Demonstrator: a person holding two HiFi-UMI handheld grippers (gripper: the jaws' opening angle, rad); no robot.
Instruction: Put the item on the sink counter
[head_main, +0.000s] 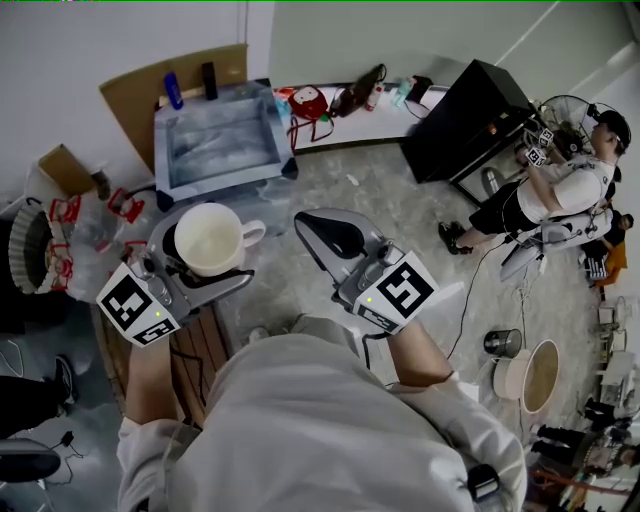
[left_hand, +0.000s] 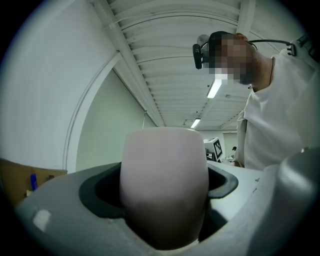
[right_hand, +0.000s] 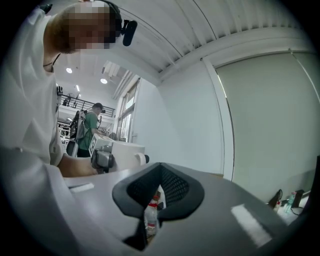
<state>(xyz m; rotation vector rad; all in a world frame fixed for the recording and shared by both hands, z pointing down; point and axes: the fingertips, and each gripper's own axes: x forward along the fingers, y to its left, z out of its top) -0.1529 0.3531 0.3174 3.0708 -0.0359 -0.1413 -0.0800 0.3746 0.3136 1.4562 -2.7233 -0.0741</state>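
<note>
A mottled grey floor (head_main: 400, 215) ran across the room. At the far wall stood a steel sink counter (head_main: 215, 140), with a blue bottle (head_main: 173, 90) and a black bottle (head_main: 209, 80) upright at its back edge. Just right of it, a low white shelf (head_main: 350, 128) held a red item (head_main: 308, 102) and small bottles (head_main: 400, 92). On the floor at the right, a metal pot (head_main: 503, 343) sat beside a round tub (head_main: 535, 375). A cardboard box (head_main: 65, 168) sat at the left.

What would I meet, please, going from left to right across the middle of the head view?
Small brown cardboard box → cream ceramic mug → grey right gripper → standing person in a white shirt.
</note>
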